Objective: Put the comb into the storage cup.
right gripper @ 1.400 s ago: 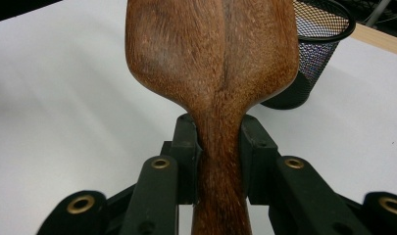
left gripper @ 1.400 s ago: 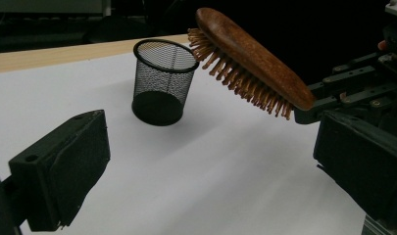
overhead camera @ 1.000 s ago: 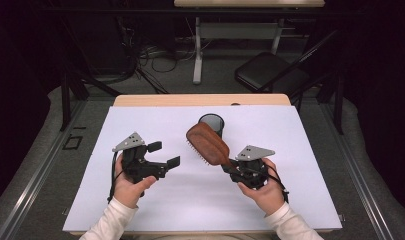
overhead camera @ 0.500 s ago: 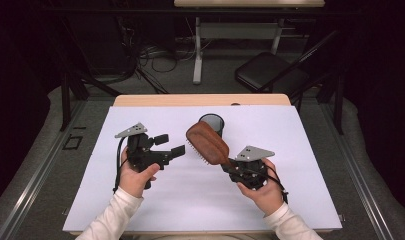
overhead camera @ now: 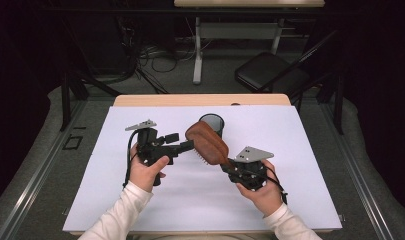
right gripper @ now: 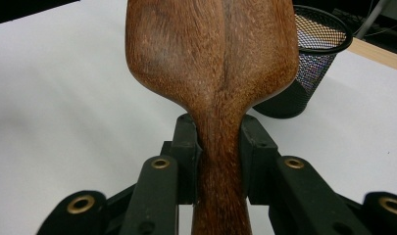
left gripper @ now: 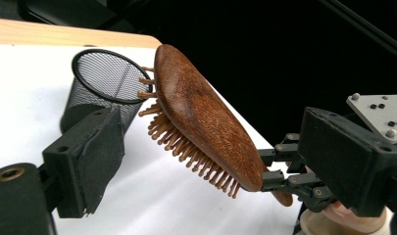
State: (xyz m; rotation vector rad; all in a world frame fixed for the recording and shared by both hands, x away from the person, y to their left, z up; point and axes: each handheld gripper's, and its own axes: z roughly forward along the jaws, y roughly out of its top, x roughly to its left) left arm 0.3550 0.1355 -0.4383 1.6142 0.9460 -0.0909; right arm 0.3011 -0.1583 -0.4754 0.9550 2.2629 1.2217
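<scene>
A brown wooden hairbrush (overhead camera: 207,142) hangs tilted above the white sheet, bristles facing down and left. My right gripper (overhead camera: 229,165) is shut on its handle; in the right gripper view both pads press the handle (right gripper: 220,152) below the broad brush back (right gripper: 210,49). My left gripper (overhead camera: 180,141) is open, its tips just left of the bristles. Its jaws have just been closing a little, and nothing is pinched between them. In the left gripper view the brush (left gripper: 206,122) lies ahead between the wide jaws. A black mesh cup (overhead camera: 212,122) stands upright right behind the brush head.
A white sheet (overhead camera: 290,135) covers the table, with a wooden edge (overhead camera: 200,100) at the far side. A dark chair (overhead camera: 270,75) and cables (overhead camera: 150,55) lie on the floor beyond. The mesh cup (left gripper: 103,81) (right gripper: 309,63) is near the brush tip.
My left gripper has moved right and slightly up, toward the brush head, and its jaws are a bit narrower. The right gripper and the brush have stayed where they were.
</scene>
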